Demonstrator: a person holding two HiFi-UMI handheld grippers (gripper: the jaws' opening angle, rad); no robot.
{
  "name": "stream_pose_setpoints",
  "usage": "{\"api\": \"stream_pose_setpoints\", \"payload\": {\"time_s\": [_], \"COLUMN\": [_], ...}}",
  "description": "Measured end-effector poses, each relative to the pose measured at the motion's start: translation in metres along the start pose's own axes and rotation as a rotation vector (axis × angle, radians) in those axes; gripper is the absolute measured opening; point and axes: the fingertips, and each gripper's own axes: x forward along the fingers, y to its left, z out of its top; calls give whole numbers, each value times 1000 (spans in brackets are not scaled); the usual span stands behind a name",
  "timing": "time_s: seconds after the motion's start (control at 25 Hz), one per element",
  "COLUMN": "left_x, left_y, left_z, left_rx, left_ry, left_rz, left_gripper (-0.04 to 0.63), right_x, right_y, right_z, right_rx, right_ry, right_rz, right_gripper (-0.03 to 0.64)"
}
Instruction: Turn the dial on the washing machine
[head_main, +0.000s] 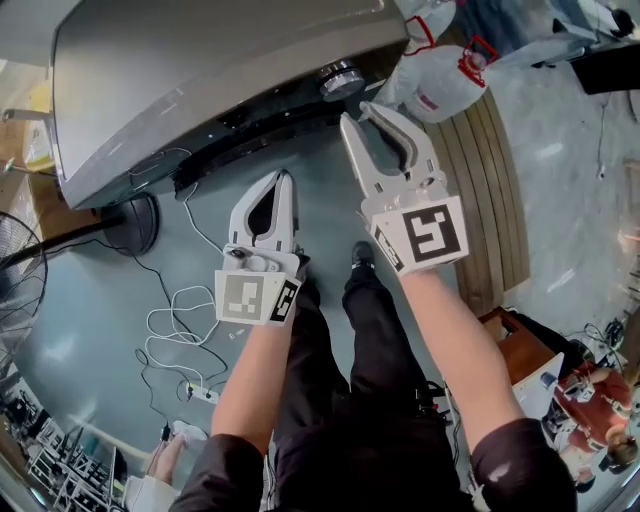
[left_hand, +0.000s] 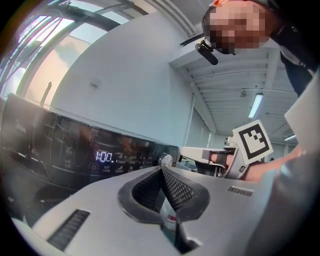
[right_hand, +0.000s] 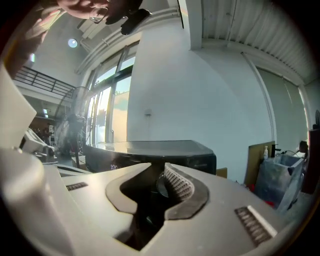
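Observation:
The washing machine (head_main: 200, 70) fills the top of the head view, its silver dial (head_main: 341, 78) on the dark front panel. My right gripper (head_main: 360, 112) points at the dial from just in front, tips a short way off it. Its jaws stand narrowly apart with nothing between them. In the right gripper view the dial (right_hand: 161, 187) shows dark through that gap, partly behind the right pad. My left gripper (head_main: 284, 176) hangs lower and to the left, shut and empty. In the left gripper view the dial (left_hand: 165, 160) sits right of the lit display (left_hand: 104, 156).
White bags (head_main: 440, 75) lean beside the machine's right end. A wooden pallet (head_main: 490, 180) runs down the right. A floor fan (head_main: 130, 225), loose cables and a power strip (head_main: 180, 320) lie at the left. The person's legs (head_main: 350, 340) stand below the grippers.

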Motion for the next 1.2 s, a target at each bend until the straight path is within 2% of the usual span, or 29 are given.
{"api": "stream_pose_setpoints", "payload": {"time_s": [0.12, 0.32, 0.48, 0.6, 0.72, 0.84, 1.0, 1.08, 1.2], "left_x": [-10, -35, -60, -87, -116, -141, -179, -197, -234], "left_y": [-6, -16, -37, -57, -67, -84, -116, -122, -120], "left_z": [28, 79, 128, 165, 196, 211, 229, 238, 227], "left_rx": [25, 52, 102, 140, 143, 137, 144, 146, 91], "left_ry": [-16, -37, -63, -73, -75, -76, -77, -85, -98], "left_rz": [29, 80, 104, 129, 174, 162, 95, 88, 76], "left_gripper": [9, 9, 11, 11, 11, 11, 11, 11, 11], "right_x": [-24, -71, -114, -148, -182, -212, -253, -270, -299], "right_y": [15, 25, 15, 3, -11, -26, -27, -21, -4], "right_z": [23, 56, 99, 131, 161, 183, 193, 197, 201], "right_rx": [-24, 1, 48, 49, 40, 5, -22, -18, -39], "right_ry": [5, 15, -36, -30, -59, -104, -92, -88, -68], "right_rz": [52, 124, 179, 165, 140, 125, 132, 138, 117], "right_gripper": [36, 23, 23, 21, 21, 21, 21, 21, 21]}}
